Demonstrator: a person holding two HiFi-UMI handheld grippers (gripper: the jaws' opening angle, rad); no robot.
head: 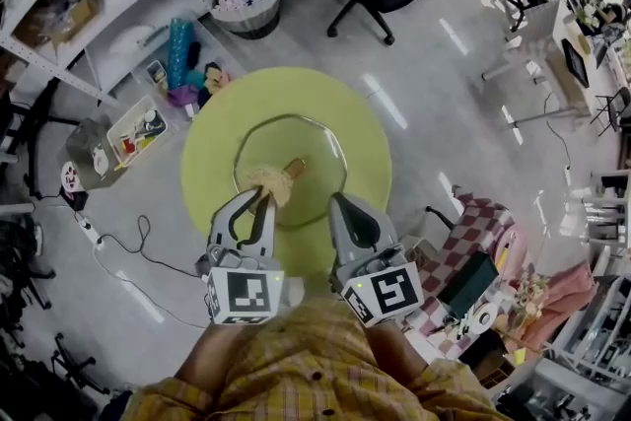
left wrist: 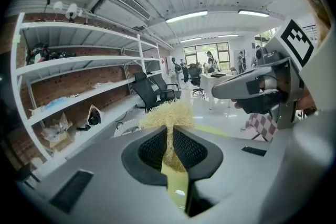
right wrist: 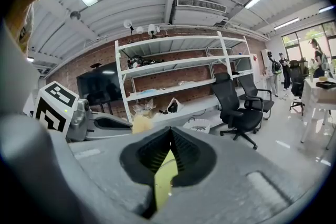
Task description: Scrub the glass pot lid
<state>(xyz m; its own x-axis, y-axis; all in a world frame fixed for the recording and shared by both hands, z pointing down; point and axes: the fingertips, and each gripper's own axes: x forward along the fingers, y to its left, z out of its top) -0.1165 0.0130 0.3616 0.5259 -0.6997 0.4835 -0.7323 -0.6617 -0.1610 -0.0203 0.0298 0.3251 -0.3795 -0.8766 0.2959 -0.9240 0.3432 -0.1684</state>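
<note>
Lid (head: 296,141) lies beneath scrubber (head: 268,182) pinched in left tongs (head: 259,197).

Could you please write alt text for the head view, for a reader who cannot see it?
Seen from above, the left hand-held gripper holds a straw-coloured scrubber over a glass lid lying on a round green table. The right hand-held gripper is shut near the lid's edge.

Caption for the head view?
Left hand-held gripper clamps fibre scrubber at glass pot lid on green table.
</note>
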